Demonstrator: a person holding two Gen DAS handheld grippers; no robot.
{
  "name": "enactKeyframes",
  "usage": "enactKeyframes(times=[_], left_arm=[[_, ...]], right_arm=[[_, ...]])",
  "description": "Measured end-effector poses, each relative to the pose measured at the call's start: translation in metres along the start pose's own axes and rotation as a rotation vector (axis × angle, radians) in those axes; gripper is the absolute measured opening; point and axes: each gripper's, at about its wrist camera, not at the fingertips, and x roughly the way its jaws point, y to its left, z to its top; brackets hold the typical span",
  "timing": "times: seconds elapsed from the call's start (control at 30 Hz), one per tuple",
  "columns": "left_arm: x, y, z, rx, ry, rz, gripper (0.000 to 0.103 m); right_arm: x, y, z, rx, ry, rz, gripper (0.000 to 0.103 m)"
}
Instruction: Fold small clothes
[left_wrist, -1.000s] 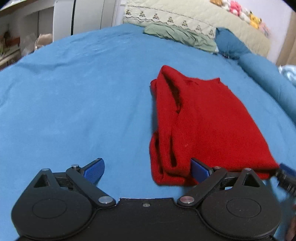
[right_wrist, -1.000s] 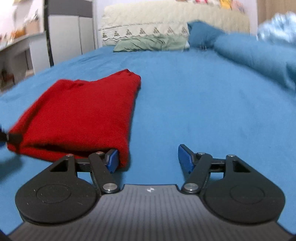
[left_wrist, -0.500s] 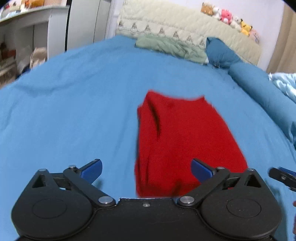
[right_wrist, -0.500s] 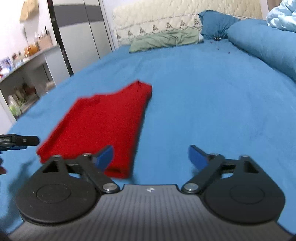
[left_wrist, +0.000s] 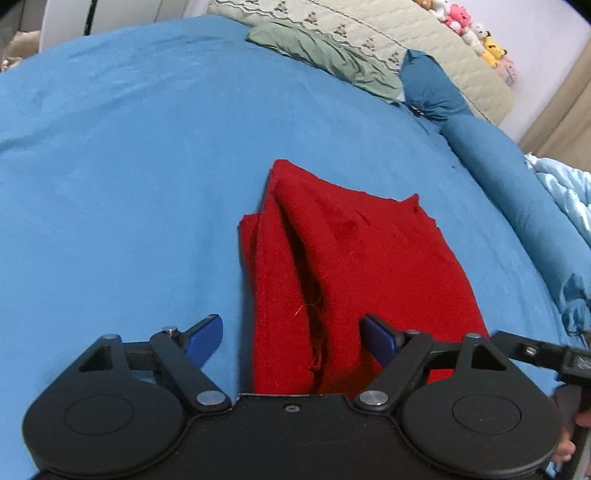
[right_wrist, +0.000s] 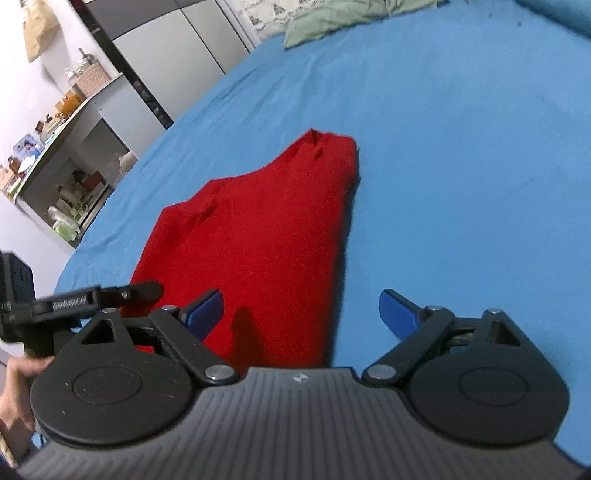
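Note:
A red knit garment (left_wrist: 354, 266) lies folded in layers on the blue bed sheet (left_wrist: 129, 184); it also shows in the right wrist view (right_wrist: 266, 229). My left gripper (left_wrist: 291, 336) is open and empty, hovering over the garment's near left edge. My right gripper (right_wrist: 303, 310) is open and empty, above the garment's near right edge. The garment's nearest end is hidden behind both gripper bodies. The other gripper's arm shows at each view's side.
A green cloth (left_wrist: 325, 55) and a beige quilted headboard cover (left_wrist: 406, 40) lie at the bed's far end. Blue pillows (left_wrist: 517, 192) line the right side. A wardrobe (right_wrist: 177, 59) and cluttered shelves (right_wrist: 66, 177) stand left of the bed.
Both grippers have risen from the garment's near edge and tilted down over it. Both stayed open and empty. The garment lies still.

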Motion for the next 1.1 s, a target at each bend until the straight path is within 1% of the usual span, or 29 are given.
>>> enactKeyframes(times=[0.03,0.07,0.1,0.13,0.17,0.2,0.23,0.27,0.3,0.33,0.43,0.53,0.6,0.67,0.77,0.83,0.87,0.9,0.97,1.0,1.03,1.1], left_arm=[[0.001,0.0,0.001,-0.002,-0.001,-0.011,0.078],[0.003,0.001,0.003,-0.005,0.004,-0.023,0.073],[0.005,-0.001,0.004,-0.009,0.013,-0.035,0.06],[0.008,-0.003,0.006,-0.013,0.026,-0.046,0.052],[0.008,-0.007,0.007,-0.013,0.025,-0.034,0.05],[0.01,-0.014,0.008,-0.002,0.022,-0.025,0.042],[0.009,-0.018,0.009,0.009,0.019,-0.012,0.037],[0.005,-0.021,0.008,0.016,0.018,0.003,0.034],[0.002,-0.026,0.009,0.019,0.016,0.013,0.031],[-0.002,-0.027,0.009,0.024,0.009,0.016,0.028],[-0.022,-0.045,0.01,0.044,-0.008,-0.003,0.027],[-0.05,-0.08,-0.002,0.12,-0.013,-0.019,0.027],[-0.072,-0.098,-0.016,0.153,-0.021,-0.048,0.027],[-0.094,-0.121,-0.037,0.171,-0.023,-0.08,0.027],[-0.117,-0.151,-0.075,0.213,-0.024,-0.11,0.027],[-0.123,-0.168,-0.104,0.241,-0.014,-0.118,0.027],[-0.121,-0.176,-0.121,0.248,0.002,-0.125,0.027],[-0.117,-0.181,-0.13,0.252,0.016,-0.128,0.027],[-0.102,-0.189,-0.152,0.264,0.049,-0.111,0.027],[-0.097,-0.193,-0.162,0.27,0.058,-0.095,0.027],[-0.092,-0.197,-0.172,0.292,0.053,-0.059,0.028],[-0.091,-0.206,-0.183,0.358,0.026,-0.008,0.029]], right_arm=[[0.008,-0.002,0.001,0.023,0.011,0.011,0.103],[0.014,-0.003,0.002,0.048,0.02,0.019,0.099],[0.02,-0.003,0.002,0.061,0.025,0.026,0.084],[0.023,0.0,0.002,0.057,0.025,0.029,0.072],[0.027,0.004,0.002,0.045,0.034,0.038,0.06],[0.028,0.009,0.001,0.037,0.028,0.02,0.05],[0.026,0.015,0.001,0.017,0.013,0.008,0.045],[0.023,0.021,0.001,-0.007,-0.003,0.002,0.041],[0.018,0.026,0.001,-0.024,-0.017,-0.003,0.039],[0.013,0.029,0.003,-0.027,-0.028,0.002,0.039],[-0.014,0.035,0.007,-0.027,-0.055,0.026,0.038],[-0.055,0.039,0.005,-0.056,-0.066,0.027,0.038],[-0.09,0.035,-0.002,-0.069,-0.07,0.04,0.038],[-0.127,0.027,-0.014,-0.085,-0.074,0.031,0.038],[-0.178,0.009,-0.04,-0.096,-0.07,0.019,0.038],[-0.204,-0.007,-0.063,-0.084,-0.06,-0.003,0.039],[-0.212,-0.015,-0.075,-0.071,-0.054,-0.018,0.039],[-0.216,-0.024,-0.087,-0.062,-0.042,-0.038,0.039],[-0.217,-0.041,-0.109,-0.041,-0.022,-0.079,0.039],[-0.215,-0.051,-0.12,-0.031,-0.012,-0.097,0.039],[-0.212,-0.06,-0.129,-0.013,-0.007,-0.112,0.039],[-0.208,-0.073,-0.142,0.019,-0.007,-0.111,0.04]])
